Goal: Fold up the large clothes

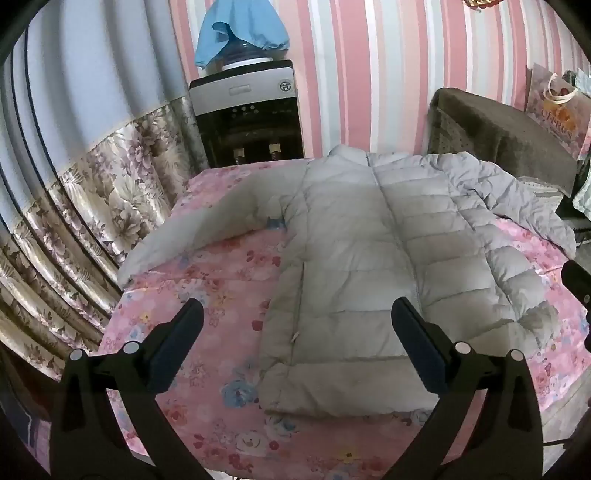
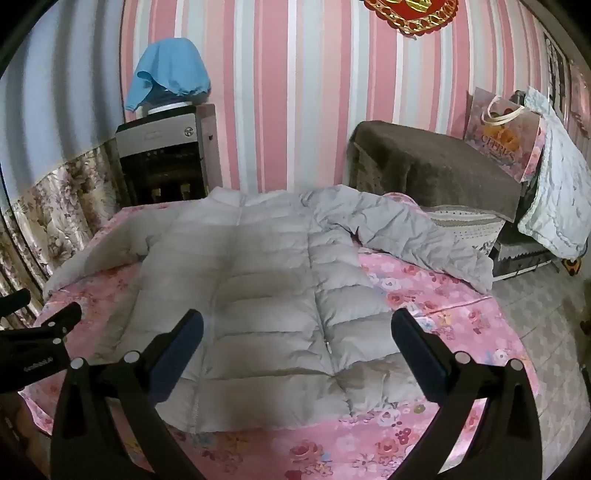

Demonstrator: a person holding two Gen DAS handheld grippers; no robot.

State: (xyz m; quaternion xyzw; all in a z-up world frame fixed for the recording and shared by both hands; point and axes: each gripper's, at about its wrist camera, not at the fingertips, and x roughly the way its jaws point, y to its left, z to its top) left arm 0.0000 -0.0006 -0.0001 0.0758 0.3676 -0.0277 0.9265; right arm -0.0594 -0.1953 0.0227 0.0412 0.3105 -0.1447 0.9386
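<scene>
The left tongs (image 1: 297, 314) fill the bottom of their own view, fingers (image 1: 177, 345) spread wide apart with nothing between them but open air; below them lie the jacket's hem and the pink floral cloth (image 1: 207, 295) that covers the tabletop. The right tongs (image 2: 297, 325) stand the same way, fingers (image 2: 421, 354) far apart and empty, hanging over the lower front of the jacket without touching it. In the right view the left tongs show as a black arm at the left edge.

The jacket (image 1: 354, 236) is a grey quilted puffer, spread flat on the cloth with its collar toward the far striped wall and its hem toward the cameras. Its centre seam runs straight from collar to hem. One sleeve (image 1: 192, 229) stretches out to the left, its cuff at the cloth's edge beside the curtain (image 1: 92, 177). The other sleeve (image 2: 406, 229) lies rumpled to the right, its end hanging past the cloth's edge toward the tiled floor.

Behind the tabletop a water dispenser (image 1: 245, 110) stands against the wall, its bottle draped with a blue cloth (image 1: 240, 33). To the right sits a brown covered seat (image 2: 436, 166), with a gift bag (image 2: 502, 133) at its far end.
</scene>
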